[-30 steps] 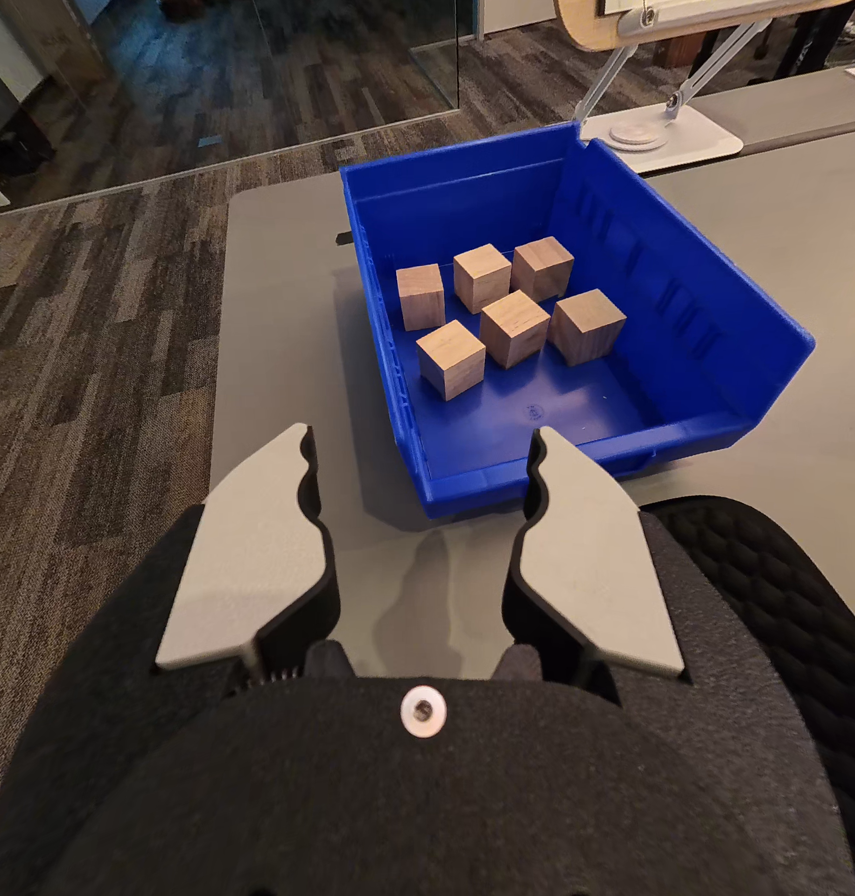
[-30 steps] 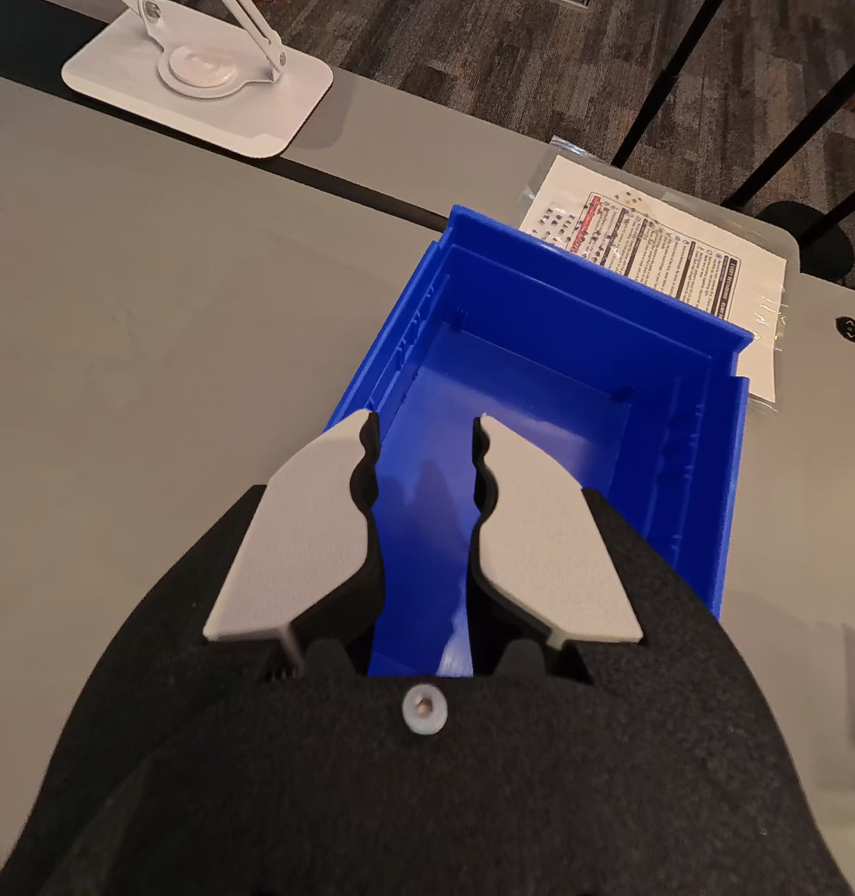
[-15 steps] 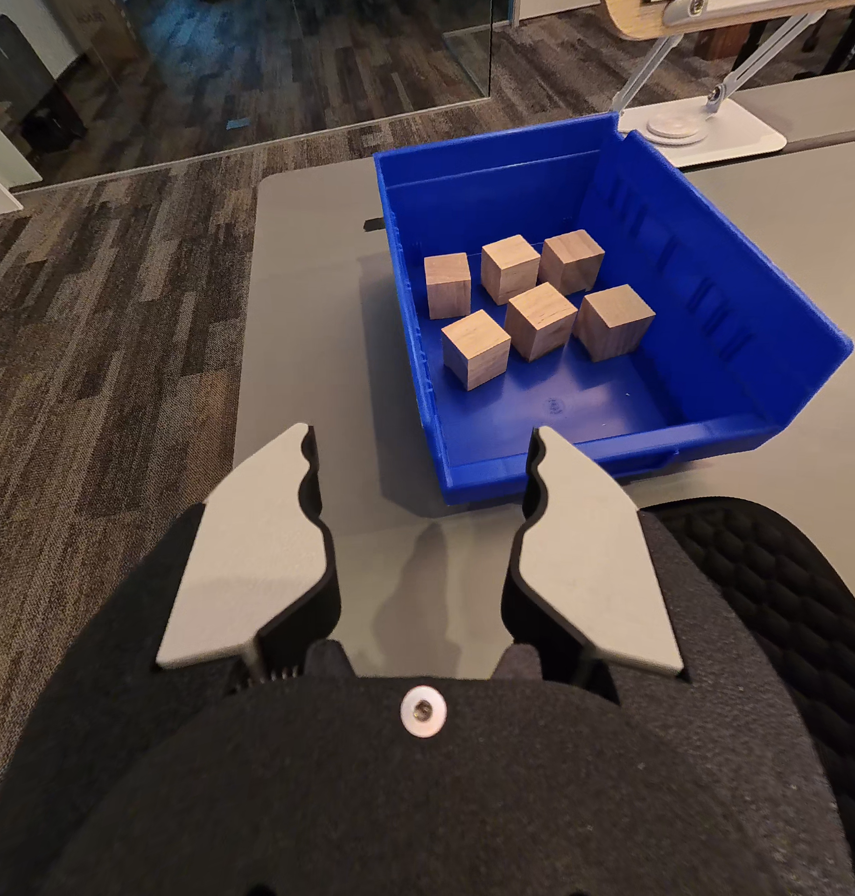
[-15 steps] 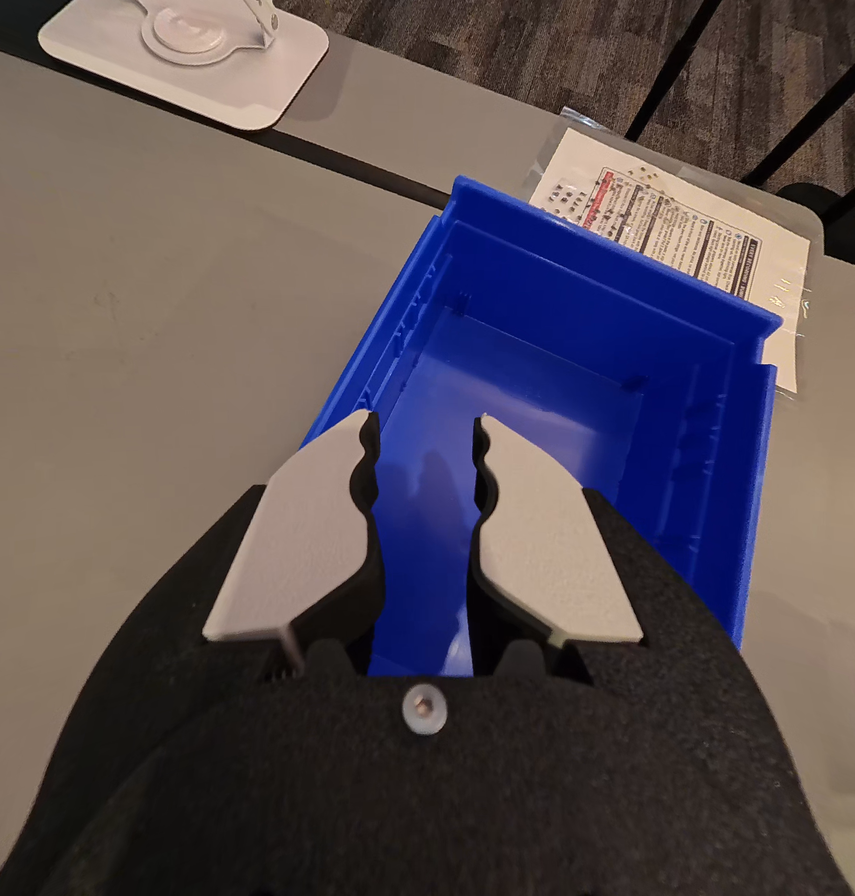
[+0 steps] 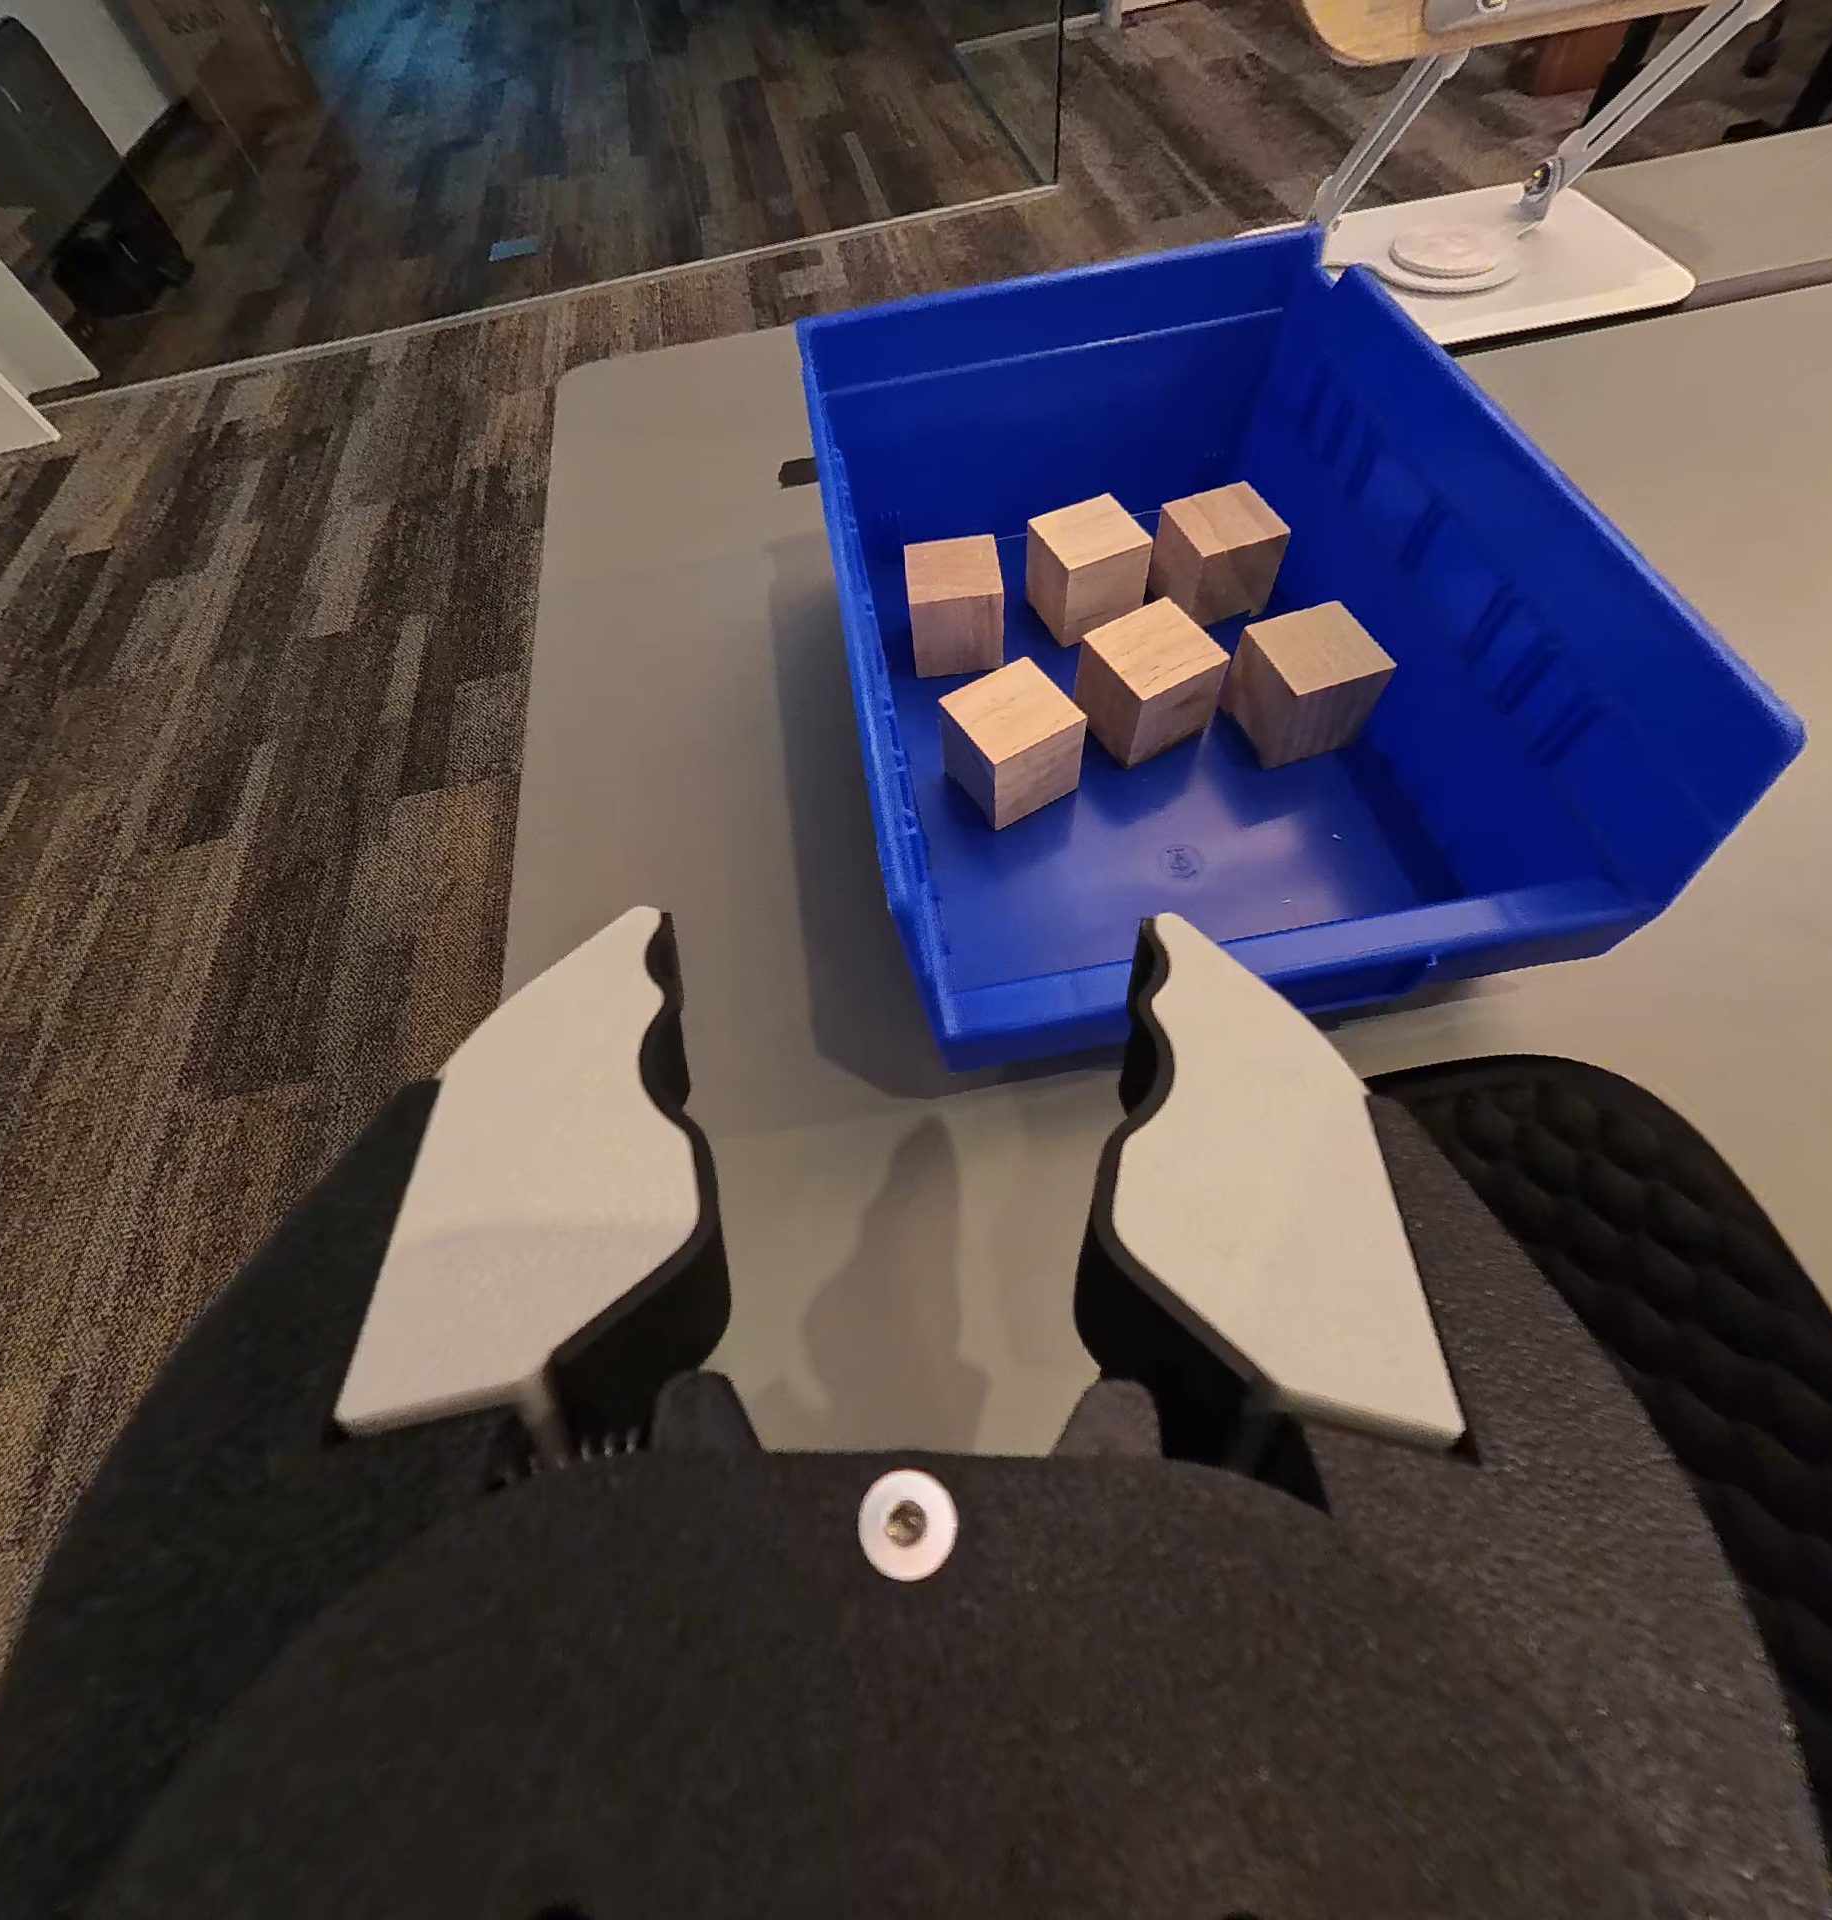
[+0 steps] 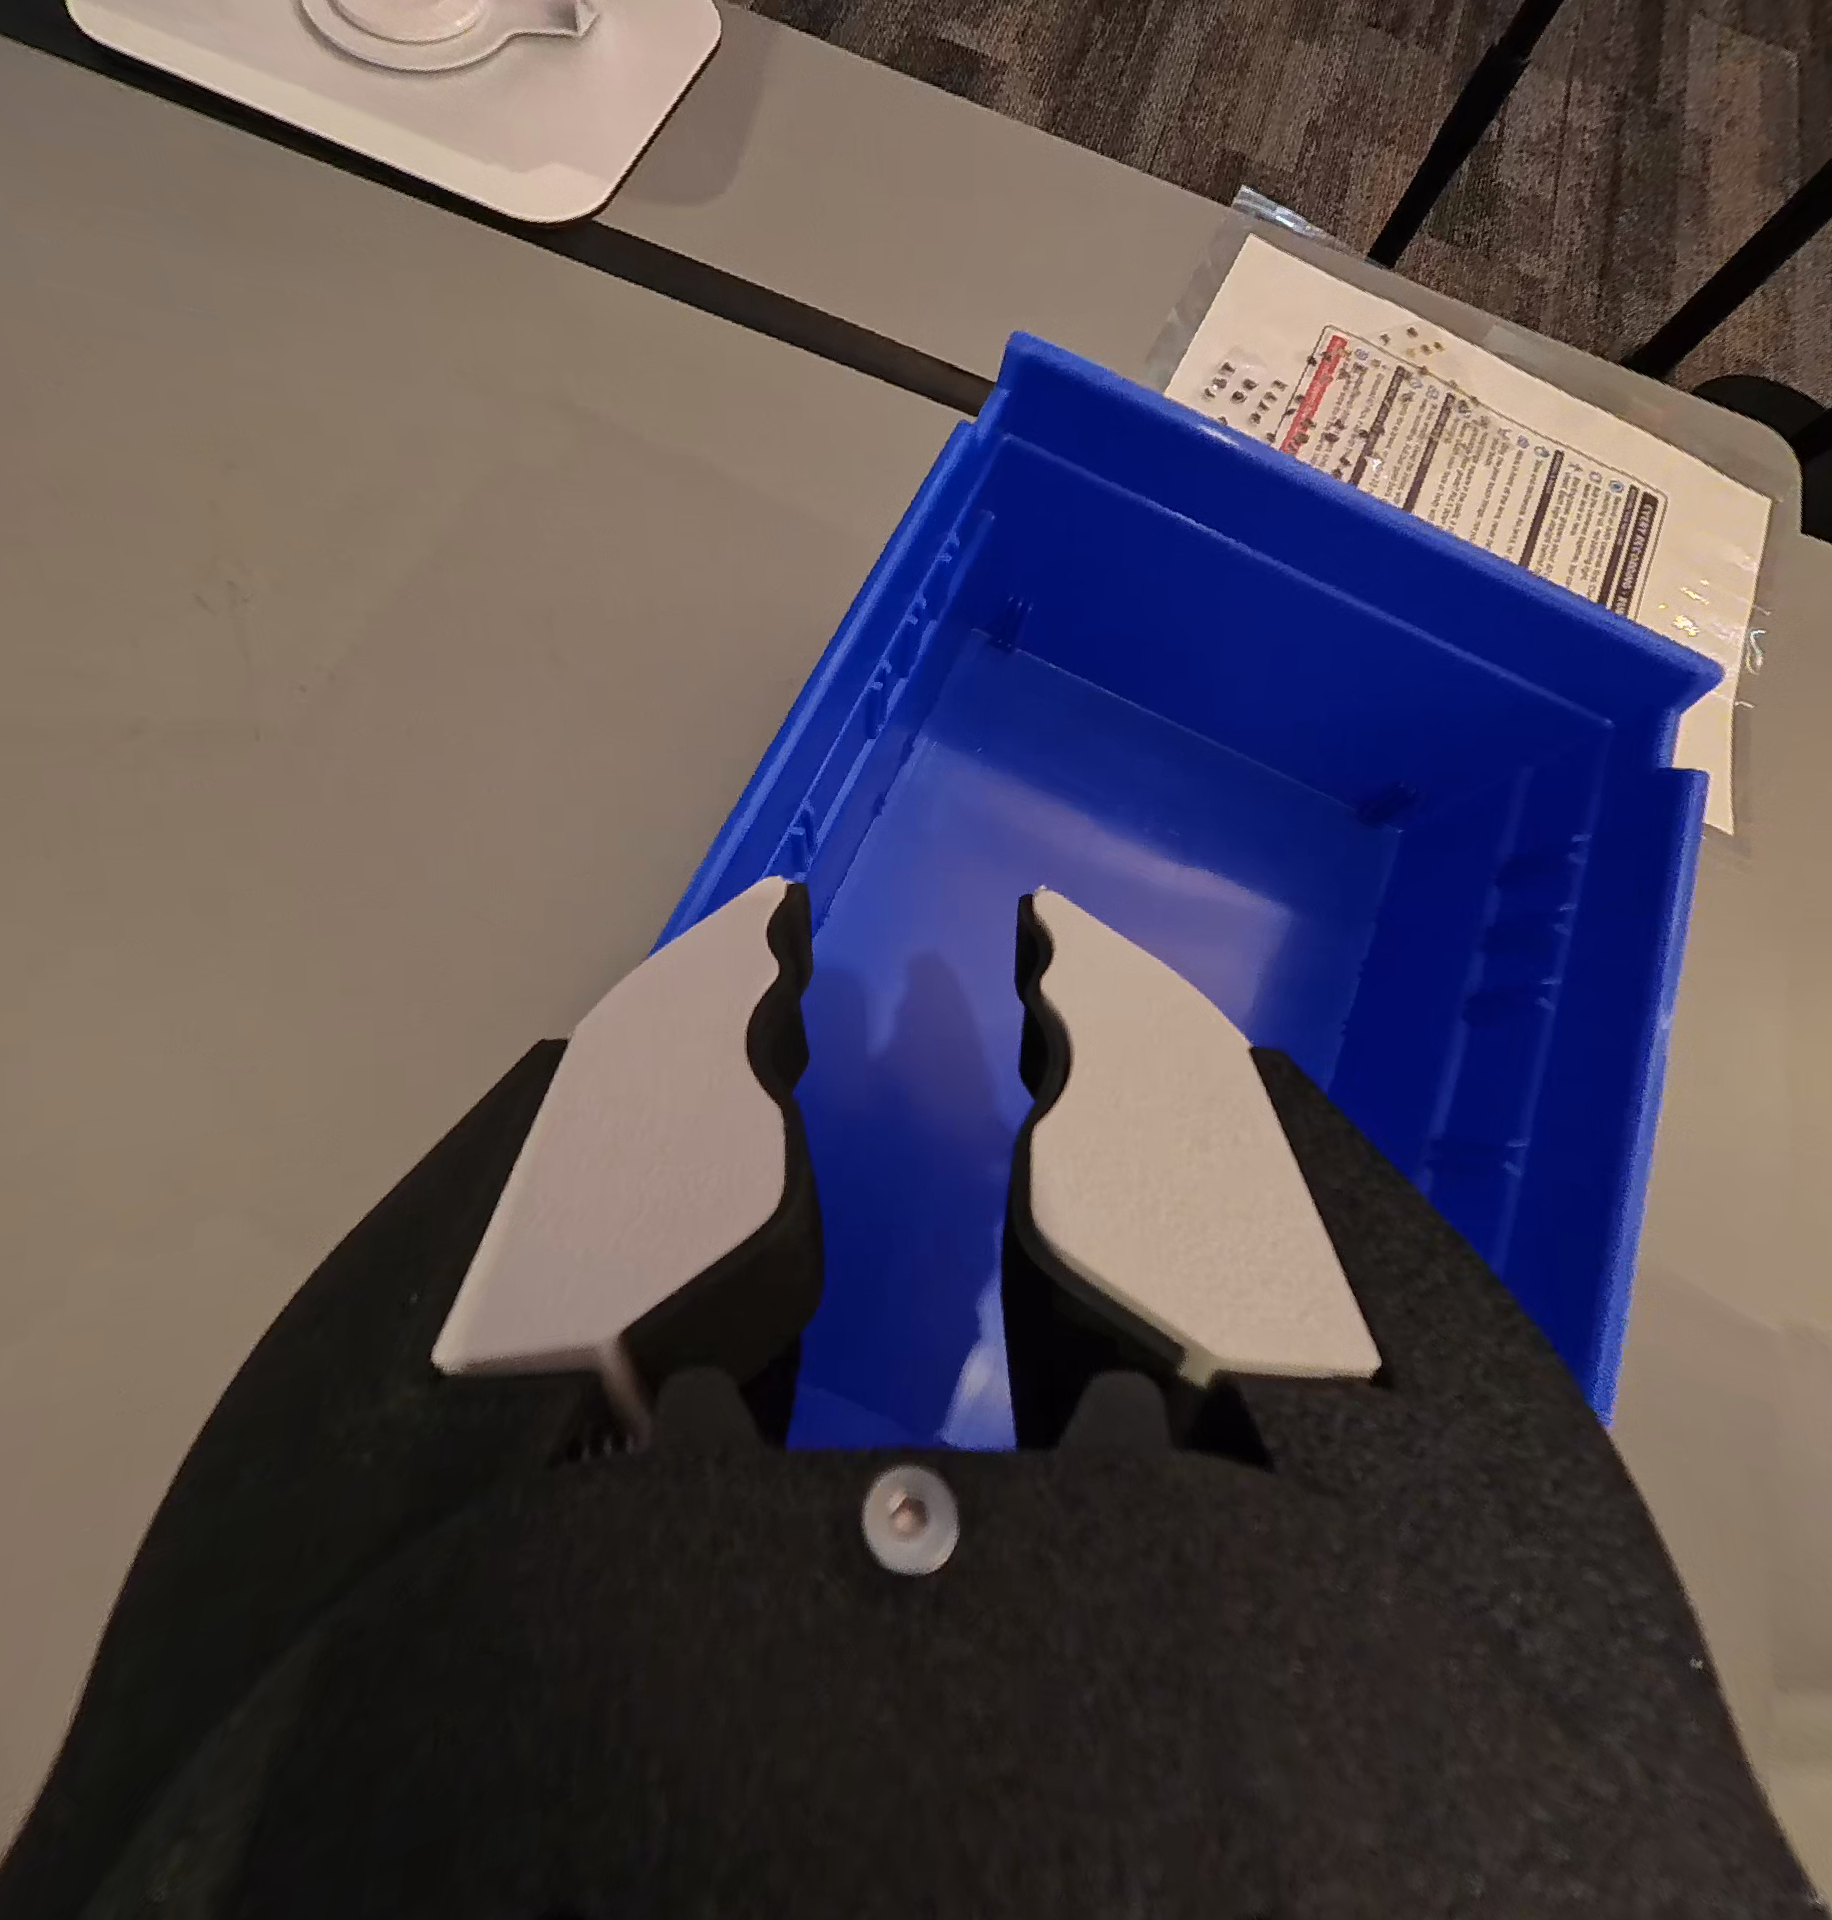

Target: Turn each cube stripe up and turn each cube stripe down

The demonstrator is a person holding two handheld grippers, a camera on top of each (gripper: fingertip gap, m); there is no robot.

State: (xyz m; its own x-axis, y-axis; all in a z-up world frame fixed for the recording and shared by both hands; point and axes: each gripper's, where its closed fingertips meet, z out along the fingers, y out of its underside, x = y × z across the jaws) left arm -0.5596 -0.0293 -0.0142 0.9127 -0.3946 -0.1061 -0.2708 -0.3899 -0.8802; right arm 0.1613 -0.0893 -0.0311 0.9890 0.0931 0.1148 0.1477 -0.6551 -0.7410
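In the left wrist view, several plain wooden cubes (image 5: 1151, 675) sit in the far left part of a blue bin (image 5: 1514, 644) on the grey table. No stripe shows on any visible face. My left gripper (image 5: 907, 930) is open and empty, held above the table just short of the bin's near wall. In the right wrist view, my right gripper (image 6: 912, 894) is open and empty, its fingers partly parted, held over the near end of a second blue bin (image 6: 1307, 582), whose visible floor holds nothing.
A white stand base (image 5: 1494, 270) sits behind the cube bin; it also shows in the right wrist view (image 6: 403, 94). A printed sheet in clear plastic (image 6: 1494, 488) lies beyond the second bin. The table's left edge (image 5: 538, 727) drops to carpet. A black mesh chair back (image 5: 1670, 1247) is at right.
The left gripper has pulled back and to the left, so the cube bin sits farther right in view. The right gripper has drifted slightly over its bin. Both grippers keep the same opening.
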